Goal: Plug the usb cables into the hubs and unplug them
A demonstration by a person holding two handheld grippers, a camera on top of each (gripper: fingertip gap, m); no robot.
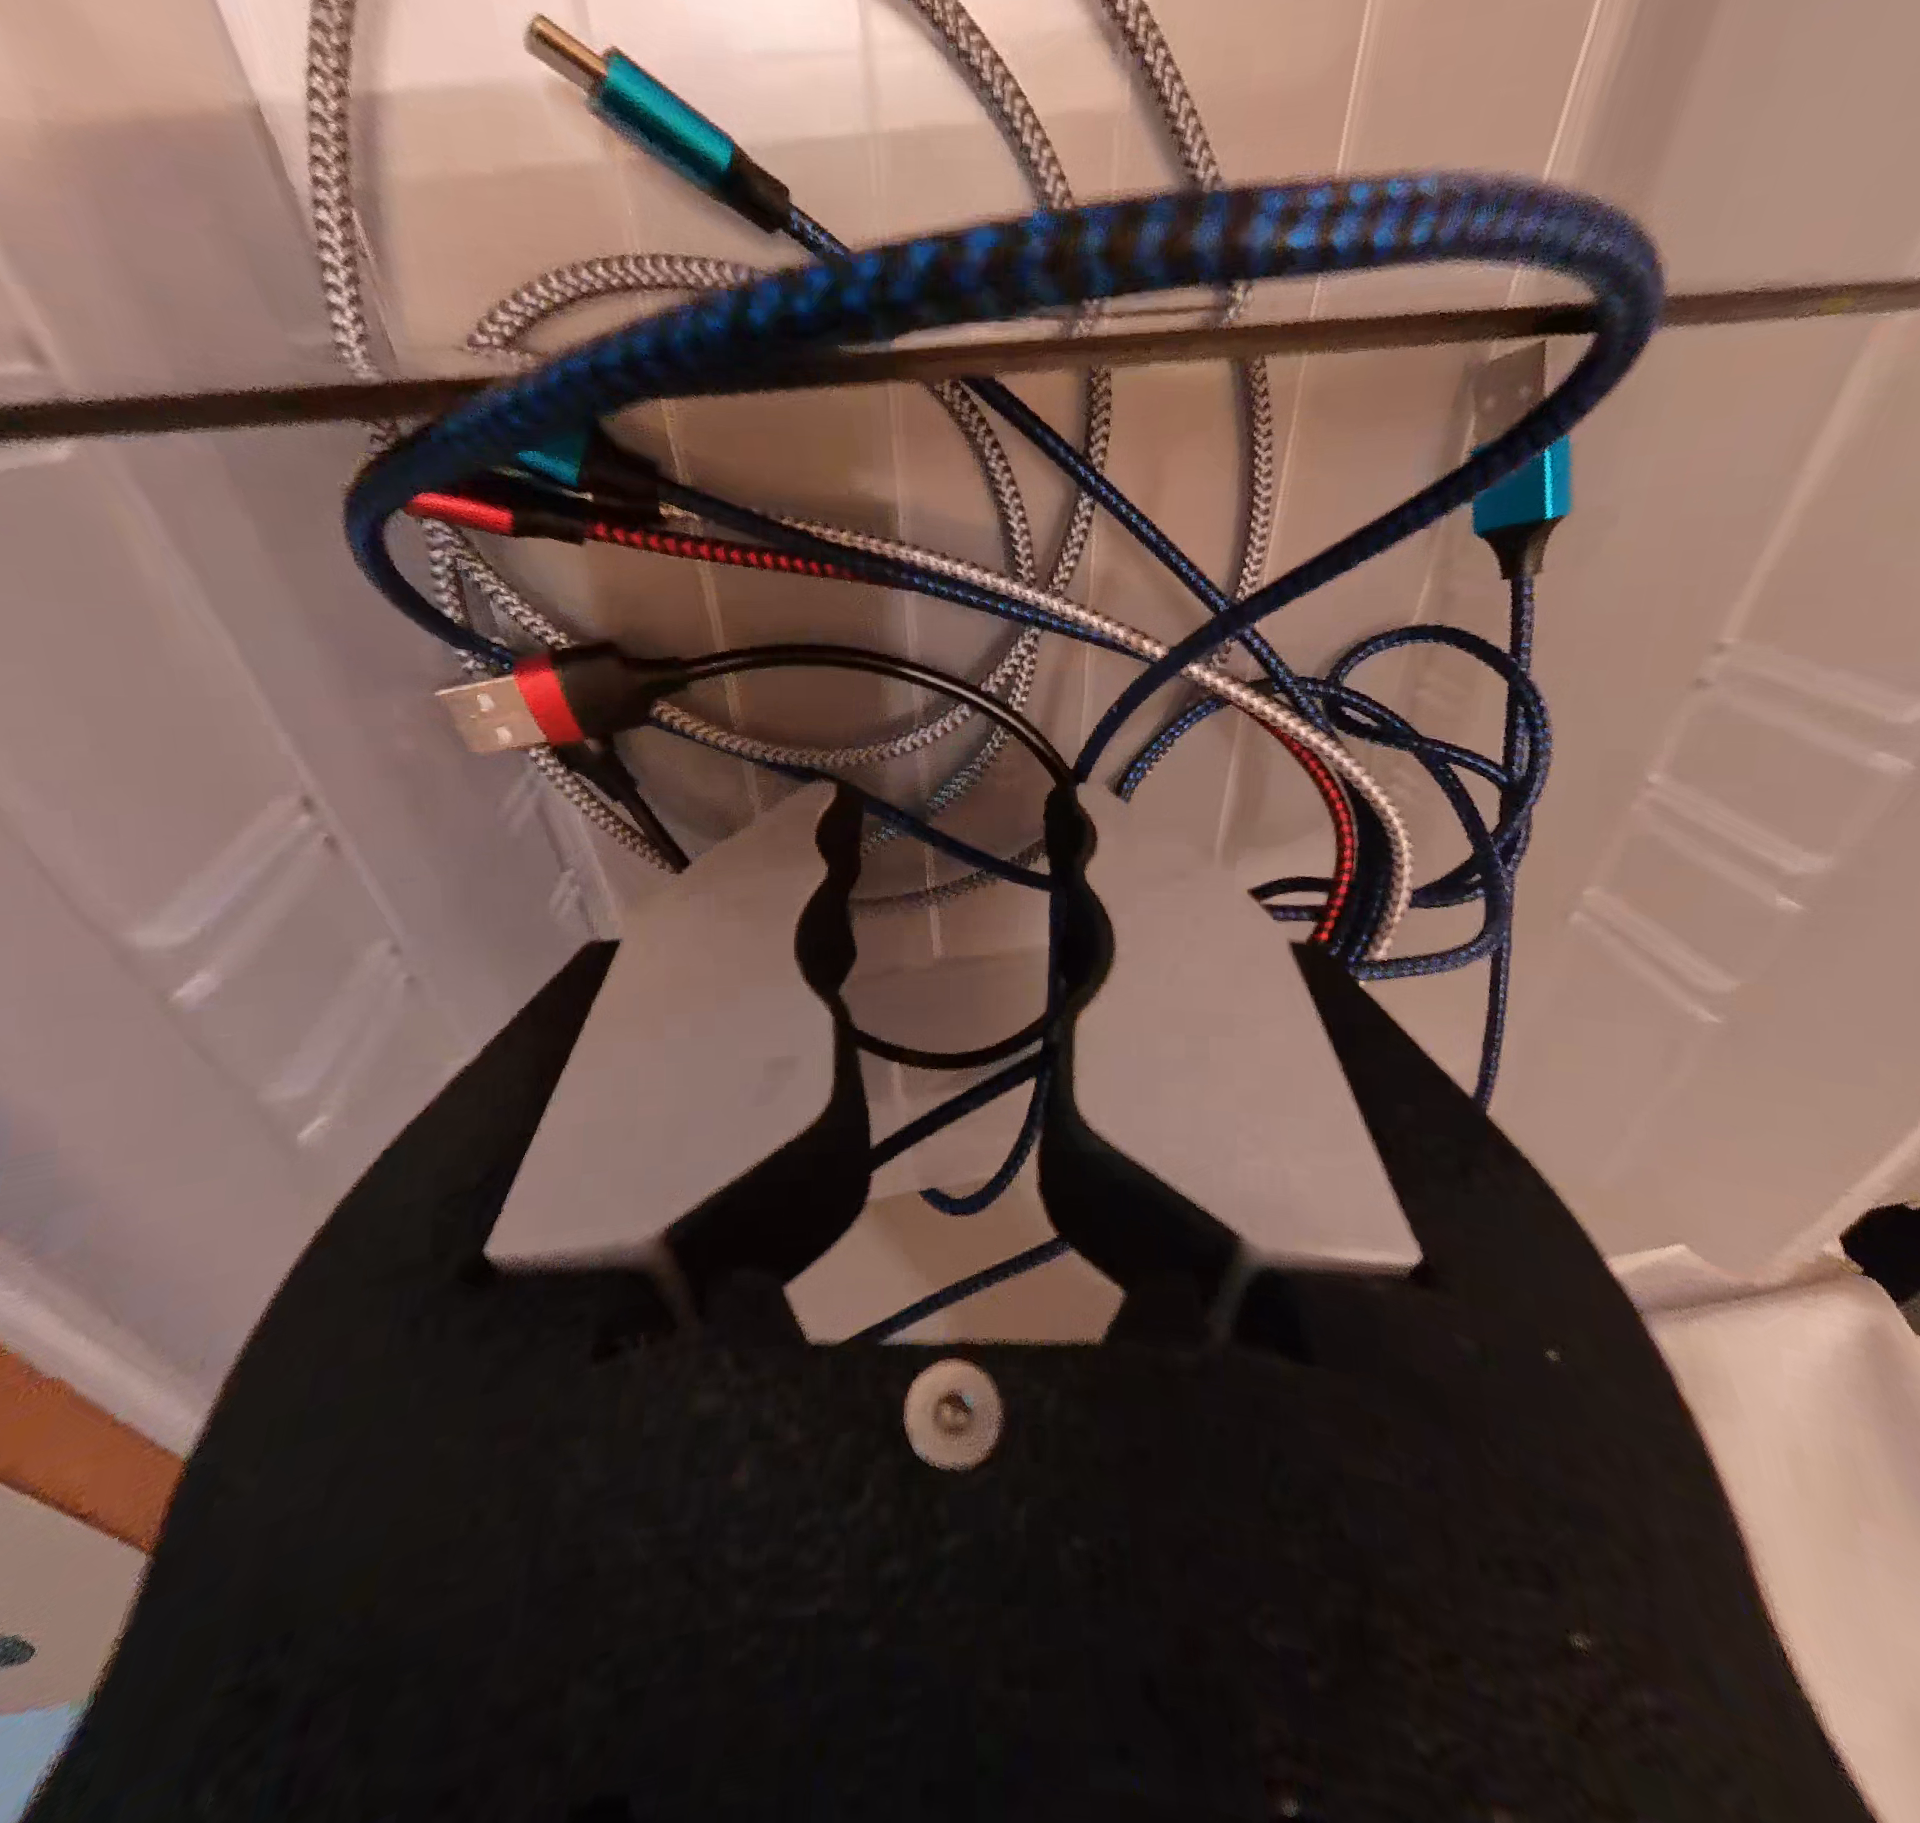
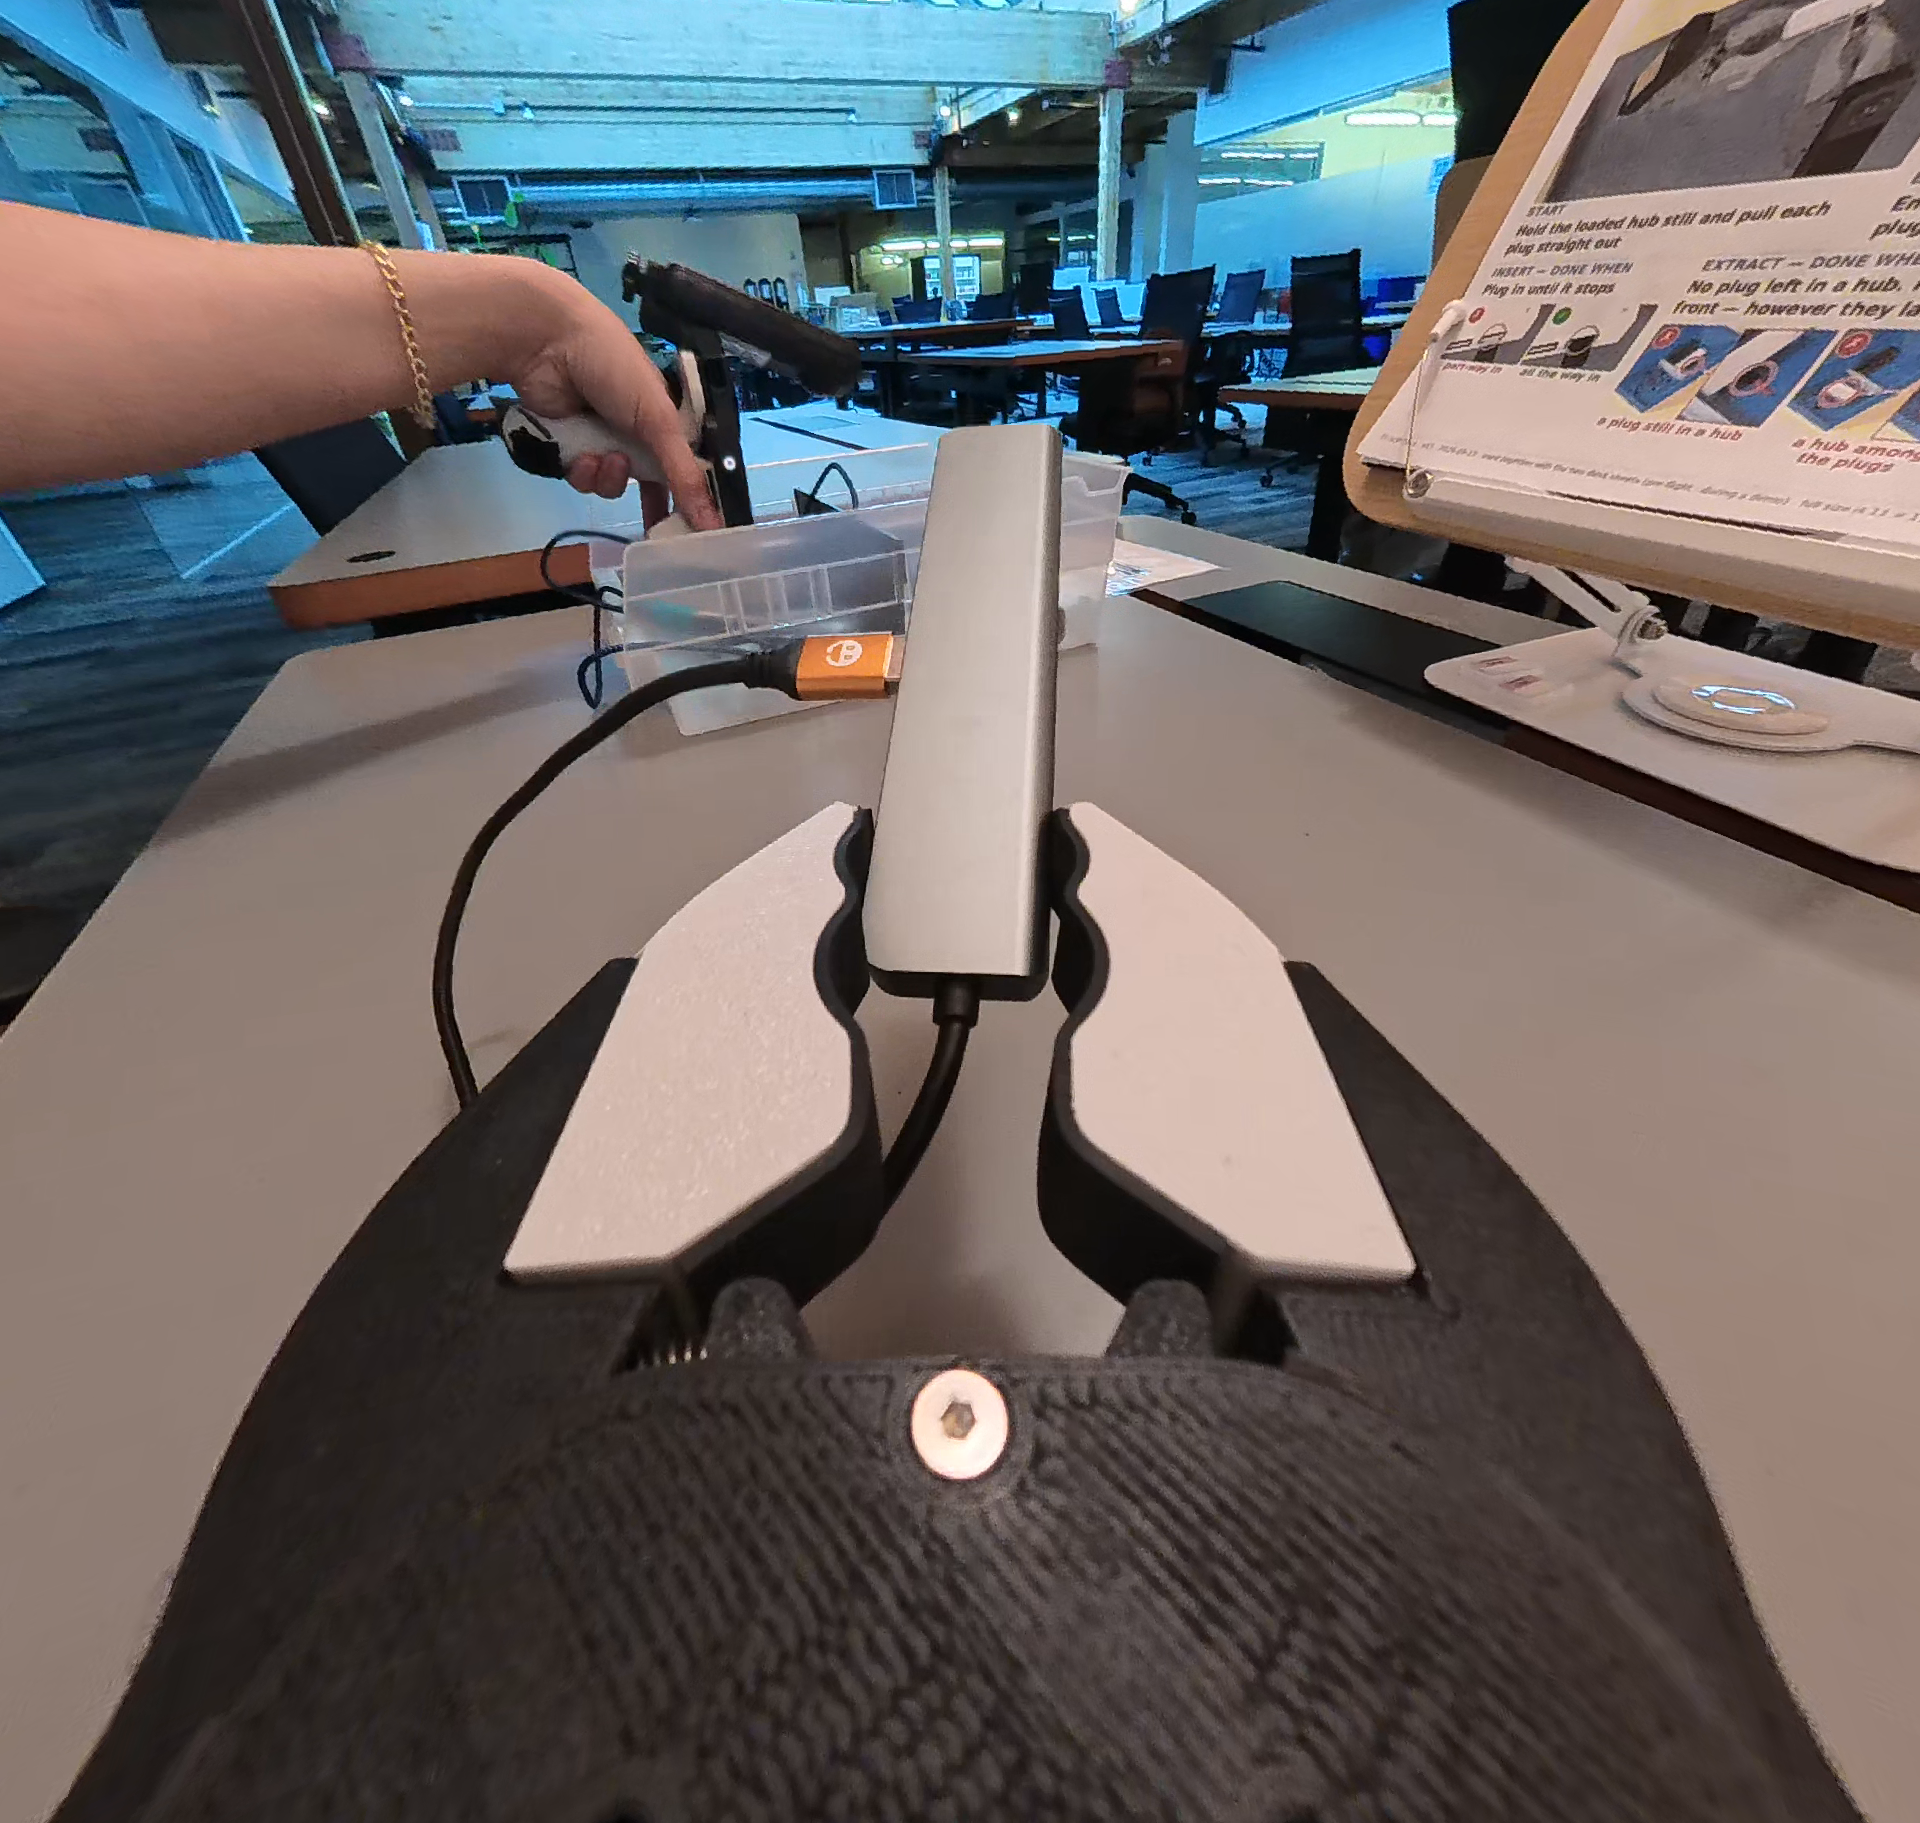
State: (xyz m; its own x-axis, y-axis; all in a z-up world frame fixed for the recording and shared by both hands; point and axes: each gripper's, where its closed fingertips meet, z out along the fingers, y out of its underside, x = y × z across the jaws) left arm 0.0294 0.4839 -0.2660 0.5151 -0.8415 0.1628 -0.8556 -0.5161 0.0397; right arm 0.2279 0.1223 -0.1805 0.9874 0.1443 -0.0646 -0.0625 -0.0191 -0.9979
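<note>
In the right wrist view my right gripper (image 2: 956,828) is shut on a grey USB hub (image 2: 966,713) and holds it upright above the table. An orange plug (image 2: 836,667) with a black cable sits in the hub's left side. In the left wrist view my left gripper (image 1: 951,817) is open and points down into a clear bin (image 1: 156,630) of tangled cables. A red USB plug (image 1: 520,713) lies just left of the fingertips. A teal plug (image 1: 655,116) lies farther off and another teal plug (image 1: 1522,500) at the right. A thin black cable loop (image 1: 935,667) runs between the fingers.
A thick blue braided cable (image 1: 1143,235) arches over the bin's rim. A grey braided cable (image 1: 332,163) coils on the bin floor. In the right wrist view a hand holds the left gripper (image 2: 717,371) over the clear bin (image 2: 748,578). A stand with an instruction sheet (image 2: 1662,267) is at the right of the grey table (image 2: 1351,942). Left tips to right tips: about 45 cm. Measured from the fingertips, the red USB plug (image 1: 520,713) is 5 cm or so from the left gripper and 50 cm from the right.
</note>
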